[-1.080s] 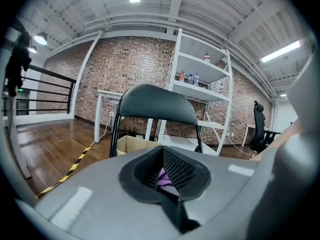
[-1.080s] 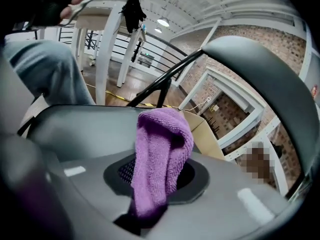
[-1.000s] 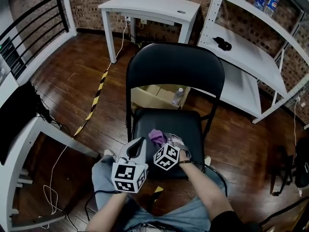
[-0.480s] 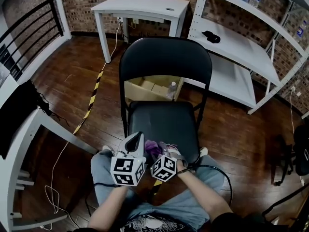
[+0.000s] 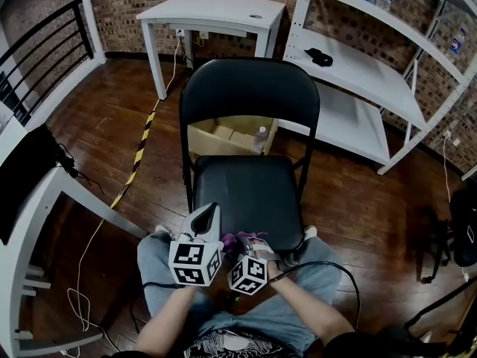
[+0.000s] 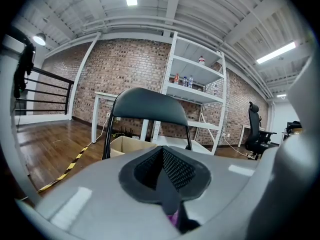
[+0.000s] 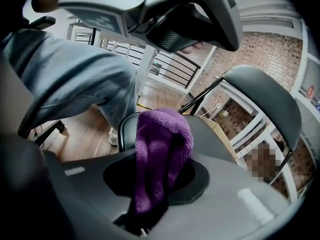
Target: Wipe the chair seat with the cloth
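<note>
A black folding chair stands in front of me, its seat [image 5: 250, 189] bare and dark. My right gripper [image 5: 251, 243] hangs just off the seat's front edge, over the person's knees, shut on a purple cloth [image 5: 240, 240]. In the right gripper view the cloth [image 7: 162, 144] bulges out from between the jaws of the right gripper [image 7: 156, 176], with the seat edge [image 7: 220, 134] behind it. My left gripper [image 5: 208, 215] points up beside it, its jaws shut. In its own view the left gripper [image 6: 163, 154] faces the chair back [image 6: 147, 104].
A cardboard box [image 5: 223, 136] with a bottle sits on the floor under the chair back. A white table [image 5: 216, 10] stands behind, white shelving [image 5: 358, 73] to the right, a white desk [image 5: 30, 200] and black railing [image 5: 37, 51] to the left. Yellow-black tape [image 5: 138, 151] and cables cross the wooden floor.
Both grippers have drawn back from the front of the seat toward the person's lap, the right one carrying the cloth off the seat. The head view has shifted with them.
</note>
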The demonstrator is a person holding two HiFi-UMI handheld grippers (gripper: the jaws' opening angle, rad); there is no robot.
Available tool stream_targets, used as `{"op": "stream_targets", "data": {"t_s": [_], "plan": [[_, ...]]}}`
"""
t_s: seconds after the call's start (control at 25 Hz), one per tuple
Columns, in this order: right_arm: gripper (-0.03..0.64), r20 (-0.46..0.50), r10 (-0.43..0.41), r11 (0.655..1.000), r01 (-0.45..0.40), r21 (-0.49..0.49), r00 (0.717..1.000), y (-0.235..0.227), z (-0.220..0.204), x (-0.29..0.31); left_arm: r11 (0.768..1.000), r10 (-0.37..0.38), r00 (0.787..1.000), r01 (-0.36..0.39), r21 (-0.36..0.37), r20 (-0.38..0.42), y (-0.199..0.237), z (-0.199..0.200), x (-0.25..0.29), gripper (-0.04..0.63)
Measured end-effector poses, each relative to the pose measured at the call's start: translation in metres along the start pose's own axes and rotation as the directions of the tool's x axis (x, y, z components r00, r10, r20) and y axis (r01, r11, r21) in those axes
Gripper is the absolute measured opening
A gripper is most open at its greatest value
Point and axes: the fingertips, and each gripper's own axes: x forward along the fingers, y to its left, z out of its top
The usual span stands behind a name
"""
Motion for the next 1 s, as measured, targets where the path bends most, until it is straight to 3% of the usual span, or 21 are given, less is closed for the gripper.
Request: {"op": "stream_targets", "data": {"t_s": [0.4,0.76,1.0], "plan": [[0.092,0.031,-0.035,0.999,0.035,0.011,0.999,-0.023,0.011,-0.011,1.000,-0.002,1.000,0.002,-0.011,0.009,0.001,0.005,0.002,0.006],[0.091,0.089,-0.200,0.979,0.194,0.064,0.976,-0.137,0.042,-0.039,0.999,-0.032,0.998,0.032,-0.004,0.054,-0.009,0.027,0.012,0.006],[0.091,0.078,-0.262,0.965,0.259,0.044,0.962,-0.202,0.044,-0.030,0.998,-0.066,0.997,0.066,0.004,0.042,-0.022,0.025,0.028,0.006]]}}
